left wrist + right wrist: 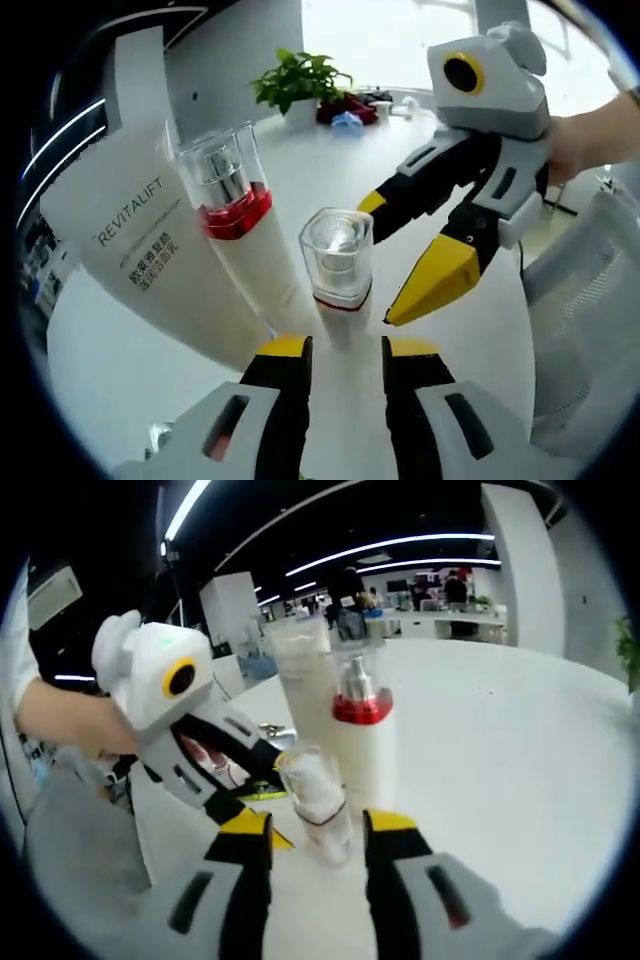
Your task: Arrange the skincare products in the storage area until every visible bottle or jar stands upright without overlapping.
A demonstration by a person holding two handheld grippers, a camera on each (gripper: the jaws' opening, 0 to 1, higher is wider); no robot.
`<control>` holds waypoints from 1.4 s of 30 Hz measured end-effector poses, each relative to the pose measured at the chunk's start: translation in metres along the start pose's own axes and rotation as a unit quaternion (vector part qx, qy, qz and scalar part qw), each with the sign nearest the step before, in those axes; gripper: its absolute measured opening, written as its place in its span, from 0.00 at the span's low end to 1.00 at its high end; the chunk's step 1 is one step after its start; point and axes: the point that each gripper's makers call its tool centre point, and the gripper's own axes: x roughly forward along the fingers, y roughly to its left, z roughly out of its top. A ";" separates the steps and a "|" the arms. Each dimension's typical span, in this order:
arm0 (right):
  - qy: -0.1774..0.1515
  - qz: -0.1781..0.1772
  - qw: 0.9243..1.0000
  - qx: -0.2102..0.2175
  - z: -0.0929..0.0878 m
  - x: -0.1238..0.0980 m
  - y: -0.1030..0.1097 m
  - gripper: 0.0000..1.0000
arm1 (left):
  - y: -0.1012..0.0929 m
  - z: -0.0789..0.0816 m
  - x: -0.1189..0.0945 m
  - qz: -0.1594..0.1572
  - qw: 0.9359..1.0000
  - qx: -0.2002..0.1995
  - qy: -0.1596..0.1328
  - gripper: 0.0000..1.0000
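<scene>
Both claws open around small bottle (337, 262)

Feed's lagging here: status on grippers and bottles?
Both grippers open, left gripper and right gripper flanking small clear-capped bottle. Tall red-collared white pump bottle and white Revitalift tube upright behind. Nothing blocking.

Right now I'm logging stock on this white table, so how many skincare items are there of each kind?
Tall white tube marked Revitalift: 1
White bottle with a red collar and clear cap: 1
Small clear-capped bottle: 1
Total: 3
</scene>
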 end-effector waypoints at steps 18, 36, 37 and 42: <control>-0.002 -0.016 1.000 -0.005 -0.005 -0.029 0.025 0.64 | -0.016 -0.012 -0.049 0.027 0.996 -0.078 -0.022 0.46; -0.003 -0.014 1.000 -0.014 -0.009 -0.059 0.056 0.82 | -0.039 -0.038 -0.108 0.076 0.980 -0.178 -0.047 0.71; -0.004 -0.015 1.000 -0.013 -0.010 -0.060 0.056 0.83 | -0.040 -0.040 -0.113 0.080 0.978 -0.185 -0.051 0.71; -0.002 -0.016 1.000 -0.013 -0.013 -0.069 0.061 0.84 | -0.041 -0.045 -0.128 0.098 0.972 -0.203 -0.064 0.77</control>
